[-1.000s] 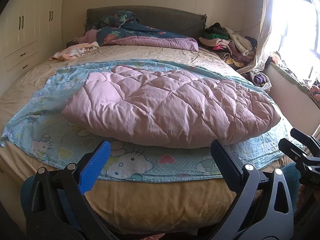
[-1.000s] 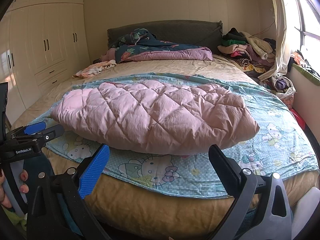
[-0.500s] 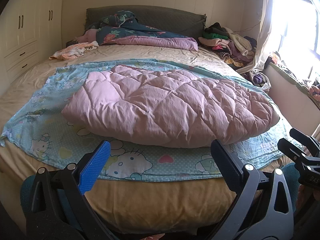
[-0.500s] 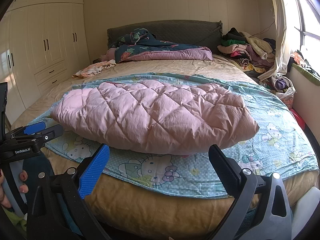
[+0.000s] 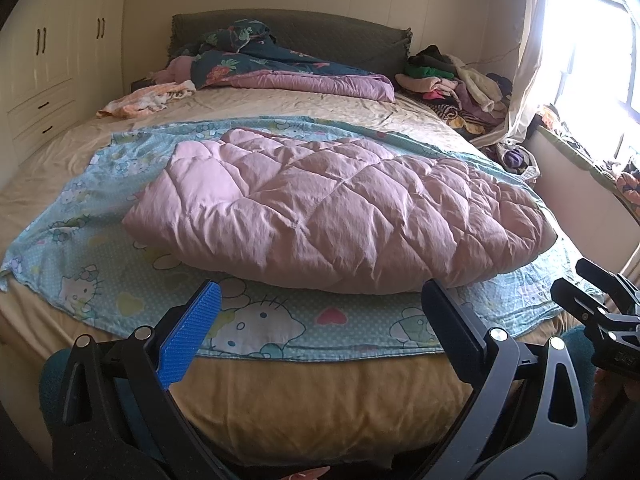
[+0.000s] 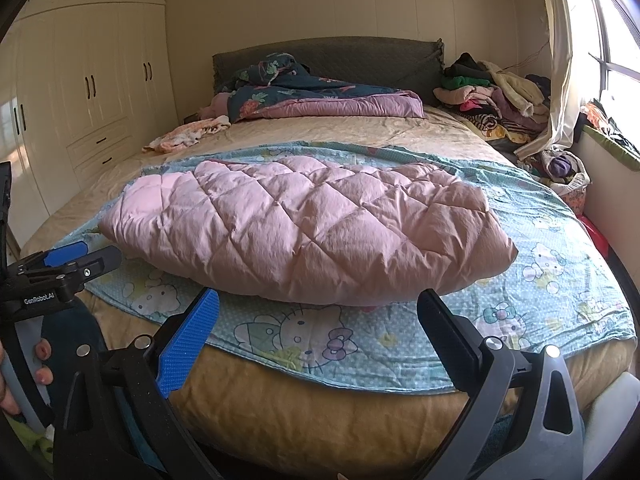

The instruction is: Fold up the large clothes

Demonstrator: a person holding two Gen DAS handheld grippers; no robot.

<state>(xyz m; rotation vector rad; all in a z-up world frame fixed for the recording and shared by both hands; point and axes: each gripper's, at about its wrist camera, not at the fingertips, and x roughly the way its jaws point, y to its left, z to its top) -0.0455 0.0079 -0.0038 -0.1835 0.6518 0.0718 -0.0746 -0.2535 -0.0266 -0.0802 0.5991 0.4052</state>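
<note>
A pink quilted garment (image 5: 332, 208) lies folded in a long puffy bundle across a light blue cartoon-print sheet (image 5: 100, 248) on the bed; it also shows in the right wrist view (image 6: 304, 232), on the same sheet (image 6: 560, 280). My left gripper (image 5: 320, 320) is open and empty, held off the foot of the bed, short of the garment. My right gripper (image 6: 318, 322) is open and empty, also in front of the bed's foot edge. The right gripper shows at the left view's right edge (image 5: 592, 300); the left gripper shows at the right view's left edge (image 6: 60, 264).
A beige mattress (image 5: 320, 392) fills the room's middle. A dark floral duvet (image 5: 280, 64) lies at the headboard, a small peach cloth (image 5: 148, 98) at far left. A clothes pile (image 5: 452, 80) sits at far right by the curtain. White wardrobes (image 6: 80, 92) line the left wall.
Almost nothing has changed. The left wrist view has shifted very slightly; both grippers stay open and empty in front of the bed.
</note>
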